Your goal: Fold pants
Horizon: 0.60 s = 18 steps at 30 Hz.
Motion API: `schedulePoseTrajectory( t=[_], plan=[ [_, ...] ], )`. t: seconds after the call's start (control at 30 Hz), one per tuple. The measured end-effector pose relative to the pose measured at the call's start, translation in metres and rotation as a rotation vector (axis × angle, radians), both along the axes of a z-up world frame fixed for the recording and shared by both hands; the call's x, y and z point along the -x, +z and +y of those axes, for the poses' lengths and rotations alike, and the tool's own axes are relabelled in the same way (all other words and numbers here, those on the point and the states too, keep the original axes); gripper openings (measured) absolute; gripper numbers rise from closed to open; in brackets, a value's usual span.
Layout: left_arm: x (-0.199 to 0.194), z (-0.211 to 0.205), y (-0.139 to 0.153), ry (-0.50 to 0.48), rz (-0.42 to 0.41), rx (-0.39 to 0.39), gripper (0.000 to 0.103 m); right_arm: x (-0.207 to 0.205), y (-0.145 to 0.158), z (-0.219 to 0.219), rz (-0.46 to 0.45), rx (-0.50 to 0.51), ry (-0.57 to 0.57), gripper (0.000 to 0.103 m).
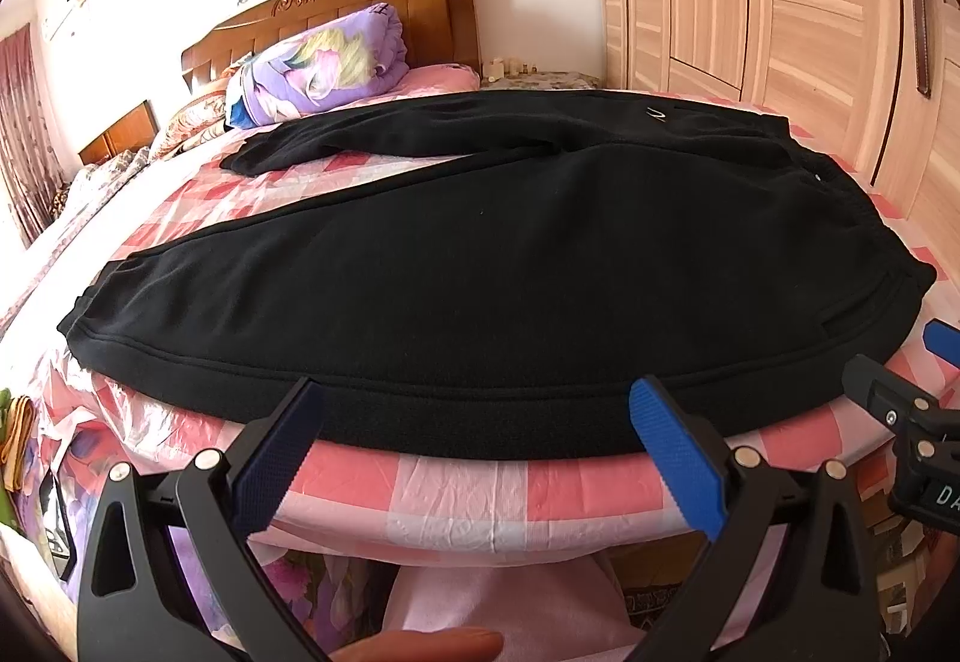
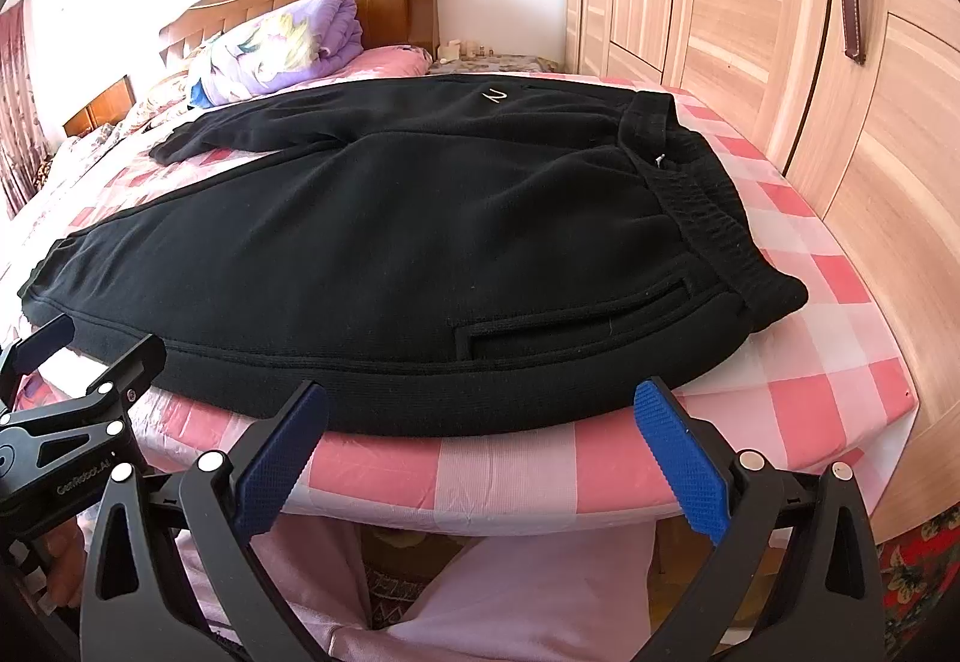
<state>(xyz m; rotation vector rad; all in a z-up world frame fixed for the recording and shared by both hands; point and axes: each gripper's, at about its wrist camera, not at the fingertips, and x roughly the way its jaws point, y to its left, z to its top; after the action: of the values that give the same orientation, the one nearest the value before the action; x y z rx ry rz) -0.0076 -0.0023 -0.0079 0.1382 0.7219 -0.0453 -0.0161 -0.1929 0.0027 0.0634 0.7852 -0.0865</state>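
Black pants (image 1: 480, 254) lie spread flat on the bed, waistband to the right, both legs running left, the near leg along the bed's front edge. They also show in the right wrist view (image 2: 390, 242), with a white letter mark near the far hip. My left gripper (image 1: 474, 410) is open and empty, fingertips just at the near edge of the leg. My right gripper (image 2: 480, 410) is open and empty, fingertips at the near edge below the pocket. Each gripper shows at the edge of the other's view.
The bed has a pink checked cover (image 2: 810, 314). A purple folded quilt (image 1: 324, 68) and pillows lie by the wooden headboard (image 1: 372, 2). A wooden wardrobe (image 2: 780, 32) stands close to the right. My pink-trousered legs (image 2: 510, 602) stand against the bed's front edge.
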Motion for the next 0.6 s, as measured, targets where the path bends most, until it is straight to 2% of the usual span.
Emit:
schedulePoseTrajectory(
  t=[0.6],
  plan=[
    [0.0037, -0.0014, 0.0028, -0.015, -0.002, 0.013, 0.102, 0.0026, -0.0001, -0.0096, -0.011, -0.049, -0.03, 0.099]
  ],
)
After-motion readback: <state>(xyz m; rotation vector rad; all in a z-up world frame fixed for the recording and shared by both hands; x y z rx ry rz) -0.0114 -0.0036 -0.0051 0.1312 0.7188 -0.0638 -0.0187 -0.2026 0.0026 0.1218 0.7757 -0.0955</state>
